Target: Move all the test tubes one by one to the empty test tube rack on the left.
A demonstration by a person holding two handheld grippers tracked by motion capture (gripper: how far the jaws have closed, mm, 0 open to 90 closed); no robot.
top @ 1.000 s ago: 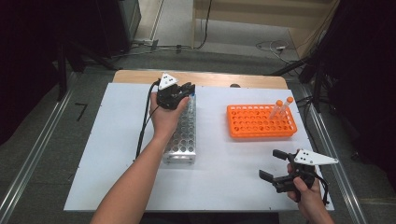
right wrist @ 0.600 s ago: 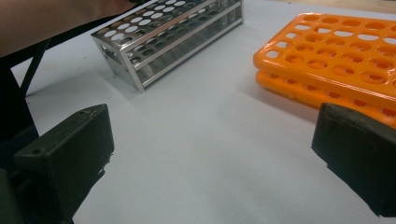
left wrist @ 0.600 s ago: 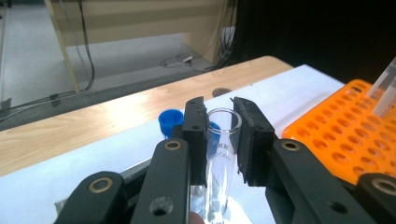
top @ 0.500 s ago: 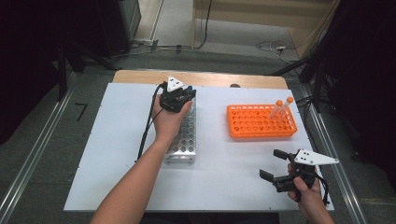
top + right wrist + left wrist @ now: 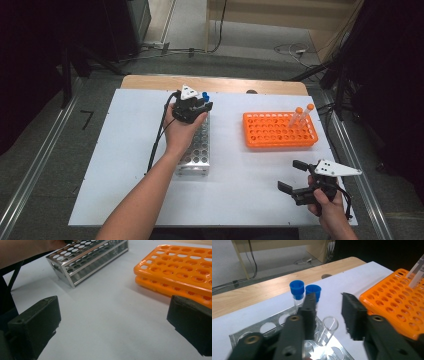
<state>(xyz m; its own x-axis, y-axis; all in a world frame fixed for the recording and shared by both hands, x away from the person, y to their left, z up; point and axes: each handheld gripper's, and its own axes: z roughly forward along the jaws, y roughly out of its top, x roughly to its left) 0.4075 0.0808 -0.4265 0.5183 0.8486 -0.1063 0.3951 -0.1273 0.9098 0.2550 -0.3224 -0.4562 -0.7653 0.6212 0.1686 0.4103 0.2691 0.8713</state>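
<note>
My left gripper (image 5: 199,106) hovers over the far end of a silver metal tube rack (image 5: 196,150). Its jaws have just been opening and now stand apart, so the left gripper (image 5: 328,302) is open. Between and just below the jaws, a clear uncapped tube (image 5: 328,326) stands tilted in a hole of the rack (image 5: 269,325), free of the pads. Two blue-capped tubes (image 5: 297,288) stand just behind it. My right gripper (image 5: 289,175) rests open near the table's front right, holding nothing, with its jaws wide in the right gripper view (image 5: 112,312).
An orange tube rack (image 5: 280,131) lies at the right and holds two orange-capped tubes (image 5: 302,114) at its far right corner. The white table top (image 5: 120,165) ends in a wooden strip (image 5: 150,82) at the back. The left gripper's cable (image 5: 159,135) trails along the forearm.
The left hand has edged slightly to the right over the far end of the metal rack. The right hand and its gripper have stayed where they were.
</note>
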